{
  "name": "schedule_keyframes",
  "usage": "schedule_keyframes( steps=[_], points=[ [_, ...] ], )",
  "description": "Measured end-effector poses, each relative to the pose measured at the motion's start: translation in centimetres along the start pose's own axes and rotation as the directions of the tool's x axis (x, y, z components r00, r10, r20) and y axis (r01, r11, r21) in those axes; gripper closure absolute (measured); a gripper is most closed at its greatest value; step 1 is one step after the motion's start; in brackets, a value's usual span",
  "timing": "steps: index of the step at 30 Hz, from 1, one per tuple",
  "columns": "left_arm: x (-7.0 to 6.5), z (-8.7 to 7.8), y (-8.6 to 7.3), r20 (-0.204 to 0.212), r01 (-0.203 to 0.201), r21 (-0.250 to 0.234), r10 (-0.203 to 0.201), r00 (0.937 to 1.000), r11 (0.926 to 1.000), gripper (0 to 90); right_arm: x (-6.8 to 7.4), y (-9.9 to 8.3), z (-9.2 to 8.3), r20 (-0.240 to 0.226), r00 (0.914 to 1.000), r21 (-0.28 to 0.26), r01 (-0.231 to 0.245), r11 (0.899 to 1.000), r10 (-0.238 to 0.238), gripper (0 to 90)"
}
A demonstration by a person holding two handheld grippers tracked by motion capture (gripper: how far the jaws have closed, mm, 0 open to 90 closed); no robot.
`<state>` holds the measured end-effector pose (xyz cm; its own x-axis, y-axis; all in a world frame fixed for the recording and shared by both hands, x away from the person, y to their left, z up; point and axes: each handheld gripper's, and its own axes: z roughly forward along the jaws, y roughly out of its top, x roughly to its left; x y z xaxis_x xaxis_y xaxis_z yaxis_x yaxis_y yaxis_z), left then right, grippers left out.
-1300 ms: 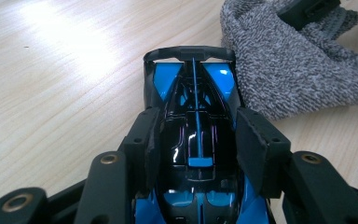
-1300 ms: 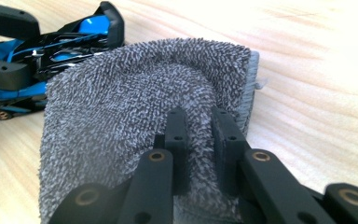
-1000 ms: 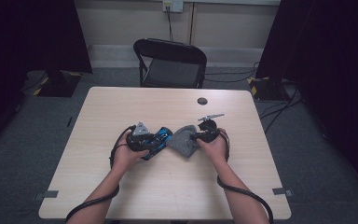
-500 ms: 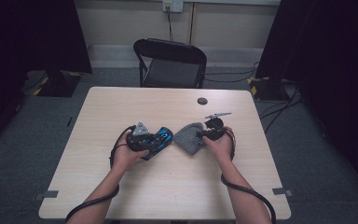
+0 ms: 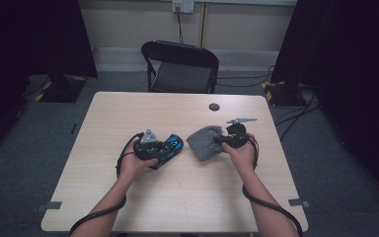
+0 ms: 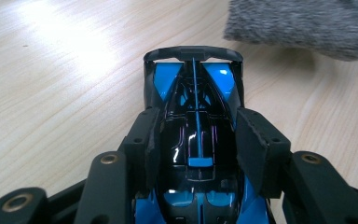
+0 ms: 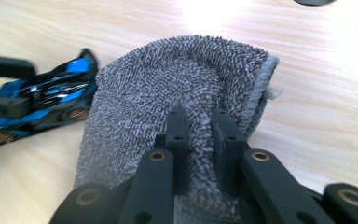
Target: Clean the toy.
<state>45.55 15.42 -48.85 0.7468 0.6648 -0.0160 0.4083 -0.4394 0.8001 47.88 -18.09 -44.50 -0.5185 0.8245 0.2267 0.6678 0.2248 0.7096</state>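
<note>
Held blue toy car (image 5: pixel 165 148) clamped in left gripper (image 6: pixel 198 140) mid-table, grey cloth (image 5: pixel 205 141) pinched in right gripper (image 7: pixel 198 123) at car's three o'clock, apart, wiping seemingly unfinished.

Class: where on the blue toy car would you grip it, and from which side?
Across its narrow middle, coming from behind: the toy car has flat sides there, and the left gripper pinches them, clear of the thin end frame.
</note>
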Motion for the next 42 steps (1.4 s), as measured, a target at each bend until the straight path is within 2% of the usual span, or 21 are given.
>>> schedule_keyframes(
  steps=[4,11,17,24,28,30,31,34,35,37,42],
  points=[
    [0.0,0.0,0.0,-0.001,-0.003,-0.001,0.003,1.0,1.0,51.5,0.8,-0.6,-0.7,-0.026,0.9995,0.003,0.017,1.0,-0.017,78.9],
    [-0.1,0.0,0.1,-0.005,-0.006,0.001,0.006,1.0,1.0,51.5,3.3,-2.4,-0.9,-0.095,0.9939,0.03,0.059,0.998,-0.056,78.9],
    [-0.1,0.0,0.0,-0.003,-0.002,0.0,0.002,1.0,1.0,51.5,6.1,-3.6,0.2,-0.157,0.9837,0.063,0.099,0.993,-0.088,78.9],
    [-0.1,0.0,0.0,-0.003,-0.002,0.001,0.002,1.0,1.0,51.5,9.4,-3.5,2.1,-0.224,0.9671,0.081,0.142,0.986,-0.121,78.8],
    [-0.1,0.0,0.0,-0.003,0.0,-0.002,0.0,1.0,1.0,51.5,10.8,-3.5,3.5,-0.232,0.9647,0.09,0.149,0.985,-0.125,78.6],
    [-0.1,0.0,0.0,-0.002,0.0,-0.002,0.0,1.0,1.0,51.5,11.1,-3.6,4.2,-0.224,0.9665,0.1,0.151,0.983,-0.126,78.6],
    [-0.1,0.0,0.0,-0.002,0.0,-0.002,0.0,1.0,1.0,51.5,11.1,-3.6,4.6,-0.206,0.9704,0.107,0.15,0.983,-0.125,78.6],
    [0.0,0.0,-0.1,0.0,0.002,-0.005,-0.002,1.0,1.0,51.5,10.8,-3.5,4.7,-0.197,0.9738,0.108,0.137,0.985,-0.114,78.6],
    [0.0,0.0,-0.1,0.001,0.004,-0.005,-0.004,1.0,1.0,51.5,10.3,-3.4,4.7,-0.18,0.9774,0.106,0.132,0.986,-0.112,78.6],
    [0.0,0.0,-0.1,0.002,0.004,-0.005,-0.004,1.0,1.0,51.5,10.1,-3.3,4.7,-0.176,0.9785,0.108,0.128,0.986,-0.108,78.6],
    [0.1,0.0,-0.1,0.002,0.003,-0.004,-0.003,1.0,1.0,51.5,8.3,-2.9,4.5,-0.141,0.9864,0.103,0.099,0.99,-0.084,78.6]
  ],
)
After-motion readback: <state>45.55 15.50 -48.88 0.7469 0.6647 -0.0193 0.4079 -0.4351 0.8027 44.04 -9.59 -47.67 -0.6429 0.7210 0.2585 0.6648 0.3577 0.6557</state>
